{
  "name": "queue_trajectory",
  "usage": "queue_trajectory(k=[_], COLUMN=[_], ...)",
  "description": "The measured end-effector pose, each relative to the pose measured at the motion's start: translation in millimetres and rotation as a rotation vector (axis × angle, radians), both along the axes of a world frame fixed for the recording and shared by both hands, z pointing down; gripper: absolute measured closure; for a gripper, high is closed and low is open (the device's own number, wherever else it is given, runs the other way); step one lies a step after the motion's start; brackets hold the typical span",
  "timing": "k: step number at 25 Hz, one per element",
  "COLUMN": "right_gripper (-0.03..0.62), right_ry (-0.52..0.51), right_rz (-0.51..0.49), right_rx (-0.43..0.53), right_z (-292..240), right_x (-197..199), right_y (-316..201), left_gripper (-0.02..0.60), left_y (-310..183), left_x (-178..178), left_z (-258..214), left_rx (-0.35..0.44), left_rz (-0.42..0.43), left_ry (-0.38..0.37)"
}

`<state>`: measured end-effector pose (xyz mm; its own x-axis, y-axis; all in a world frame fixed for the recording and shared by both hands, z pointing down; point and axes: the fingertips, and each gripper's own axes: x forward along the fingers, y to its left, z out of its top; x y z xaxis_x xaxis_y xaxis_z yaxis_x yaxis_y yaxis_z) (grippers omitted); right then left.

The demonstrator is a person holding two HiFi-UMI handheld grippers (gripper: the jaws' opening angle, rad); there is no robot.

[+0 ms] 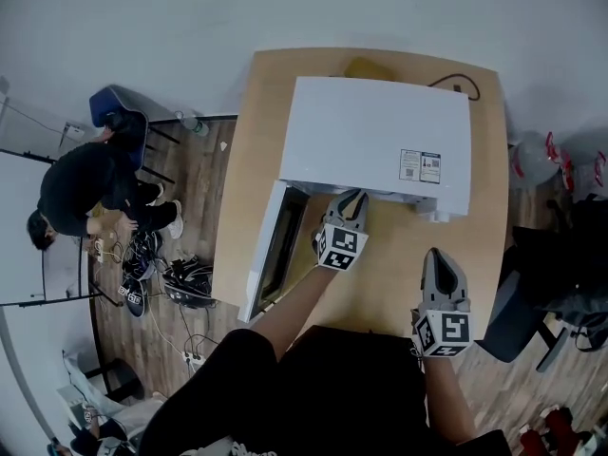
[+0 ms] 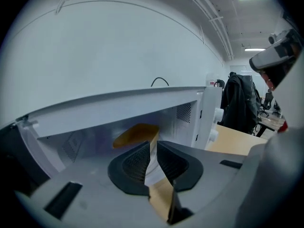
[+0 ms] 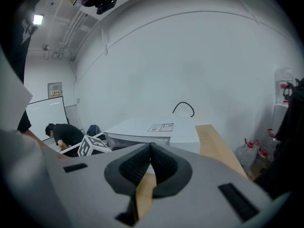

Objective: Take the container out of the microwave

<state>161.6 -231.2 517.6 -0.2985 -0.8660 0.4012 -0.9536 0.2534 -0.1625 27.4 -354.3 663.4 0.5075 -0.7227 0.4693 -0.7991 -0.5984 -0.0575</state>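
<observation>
The white microwave (image 1: 380, 141) stands on a wooden table (image 1: 480, 217), its door (image 1: 271, 255) swung open to the left. Inside the cavity I see a brownish container (image 2: 135, 133) on the floor of the oven. My left gripper (image 1: 351, 198) is at the mouth of the opening, pointing in; its jaws (image 2: 154, 144) are shut with nothing between them, a short way in front of the container. My right gripper (image 1: 435, 255) hovers over the table in front of the microwave's right side, shut and empty (image 3: 151, 146).
A yellowish object (image 1: 366, 67) lies behind the microwave, and a black cable (image 1: 461, 84) loops at its back right. A person (image 1: 85, 193) crouches on the floor at the left among cables. A dark chair (image 1: 518, 312) and water bottles (image 1: 537, 160) stand to the right.
</observation>
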Motion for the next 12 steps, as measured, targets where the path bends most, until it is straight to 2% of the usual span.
queue_trajectory(k=[5, 12], right_gripper=[0.536, 0.536], right_ry=[-0.021, -0.032], right_rz=[0.019, -0.013], right_rx=[-0.045, -0.071], right_z=[16.7, 27.7], right_x=[5.4, -0.5], right_y=[5.1, 2.7], left_gripper=[0.481, 0.471], left_y=[-20.4, -46.6], left_x=[12.6, 22.5], left_z=[20.5, 31.2], left_rx=[-0.017, 0.024], left_rz=[0.035, 0.089], left_ry=[-0.052, -0.128])
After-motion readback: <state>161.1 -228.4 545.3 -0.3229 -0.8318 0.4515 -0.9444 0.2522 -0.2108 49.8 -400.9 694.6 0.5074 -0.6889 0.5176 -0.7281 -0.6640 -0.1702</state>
